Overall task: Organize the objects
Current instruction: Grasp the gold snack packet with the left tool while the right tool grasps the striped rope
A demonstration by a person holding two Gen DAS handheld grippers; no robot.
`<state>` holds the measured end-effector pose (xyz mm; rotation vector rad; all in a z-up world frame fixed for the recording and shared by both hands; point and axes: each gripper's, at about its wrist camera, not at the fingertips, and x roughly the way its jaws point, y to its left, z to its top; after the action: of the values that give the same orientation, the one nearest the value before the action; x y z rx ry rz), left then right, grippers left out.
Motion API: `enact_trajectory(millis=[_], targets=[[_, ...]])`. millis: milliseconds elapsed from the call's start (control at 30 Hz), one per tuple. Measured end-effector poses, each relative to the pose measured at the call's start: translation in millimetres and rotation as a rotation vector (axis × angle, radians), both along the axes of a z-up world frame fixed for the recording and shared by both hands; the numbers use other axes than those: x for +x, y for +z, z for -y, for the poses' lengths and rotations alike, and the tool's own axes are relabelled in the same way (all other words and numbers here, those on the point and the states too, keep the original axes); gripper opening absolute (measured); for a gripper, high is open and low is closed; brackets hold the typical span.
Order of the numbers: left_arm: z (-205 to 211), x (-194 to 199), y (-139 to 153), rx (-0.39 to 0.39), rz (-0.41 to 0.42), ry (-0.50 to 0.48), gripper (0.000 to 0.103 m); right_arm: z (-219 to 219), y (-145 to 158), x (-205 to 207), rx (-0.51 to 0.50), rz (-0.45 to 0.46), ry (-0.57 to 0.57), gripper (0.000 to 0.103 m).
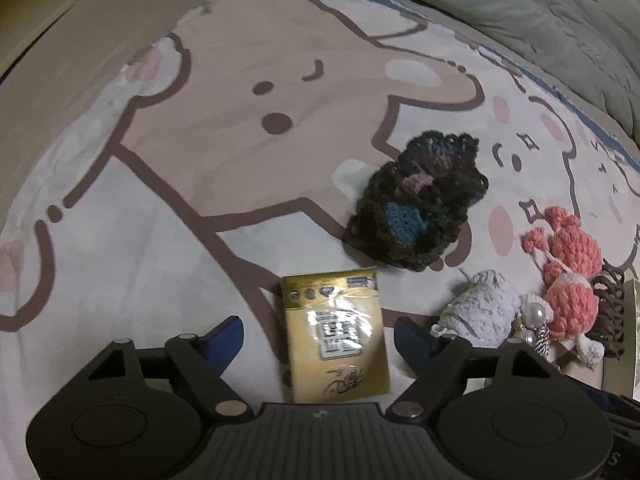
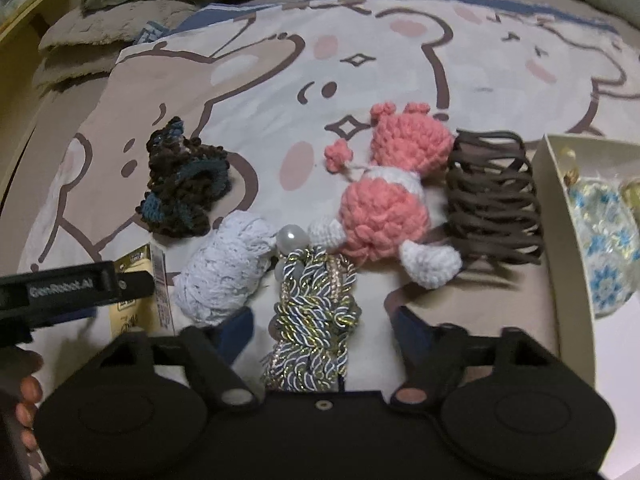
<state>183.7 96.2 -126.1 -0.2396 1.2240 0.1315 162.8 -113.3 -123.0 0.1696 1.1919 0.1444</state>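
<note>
Both hands are at the approach step of the tidying — each gripper is lowered over its own item on the bed, and nothing is lifted yet. Taking the gold packet (image 1: 334, 334) as the landmark: it lies flat on the cartoon-bear bedspread (image 1: 160, 208), directly between the two fingers of the left gripper (image 1: 318, 338). The jaws stand apart with a gap on either side of the packet, so it is straddled, not gripped.

Just right of the packet sits a pale blue crocheted pouch (image 2: 224, 268), and right of that the twisted-cord ornament (image 2: 316, 312) with its pearl bead. The right gripper (image 2: 320, 330) brackets this cord piece, its jaws likewise open and clear of it. Beyond the packet lies the dark crocheted piece (image 1: 416, 200). Further right are the pink crocheted doll (image 2: 390, 200) and the brown hair claw (image 2: 494, 200), which touches the doll. Farthest right stands an open cream box (image 2: 556, 216) already holding some trinkets — probably where things are meant to go.

The next move calls for both grippers to close squarely. The flat packet may need the fingers pressed into the soft bedding to catch its edges, and the limp cord could slip or snag on the pouch beside it.
</note>
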Motion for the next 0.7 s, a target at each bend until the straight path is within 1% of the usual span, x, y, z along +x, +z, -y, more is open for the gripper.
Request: enact_trajectory(millis=[33,67,200,300,367,400,433,567,700], targets=[[1.8,1.2,-1.4,0.001,-0.005,-0.003,0.079,0.4,-1.4,1.3,0.006,-0.007,0.000,0.062],[3.9,2.8,-3.4,0.003,-0.013,-0.007,0.079,0.5,-2.9,2.8,0.011,-0.015,0.004,0.060],[11.1,6.6,-12.3,0.043,-0.043,-0.018,0.079,-0.4,-10.0,6.3,0.026,-0.055,0.011,0.058],[11.2,8.6,-15.2,0.051,-0.045,-0.010,0.075,-2.3,-14.0,8.6,0.023,-0.066,0.015,0.058],[10.6,9.5,-15.4,0.057,-0.041,-0.010,0.068,-3.3,-14.8,10.7,0.024,-0.067,0.018,0.057],[10.0,9.8,-15.1,0.052,-0.038,-0.013,0.065,-4.0,-14.8,11.5,0.022,-0.064,0.022,0.054],[8.9,9.6,-14.2,0.042,-0.030,-0.019,0.056,-4.7,-15.0,12.0,0.018,-0.063,0.026,0.051],[3.0,8.2,-8.3,0.005,-0.017,-0.023,0.056,-2.7,-12.8,13.1,0.023,-0.060,0.028,0.050],[-0.4,3.2,4.1,-0.004,0.015,-0.016,0.056,-0.8,-1.9,13.1,0.020,-0.031,0.046,0.049]])
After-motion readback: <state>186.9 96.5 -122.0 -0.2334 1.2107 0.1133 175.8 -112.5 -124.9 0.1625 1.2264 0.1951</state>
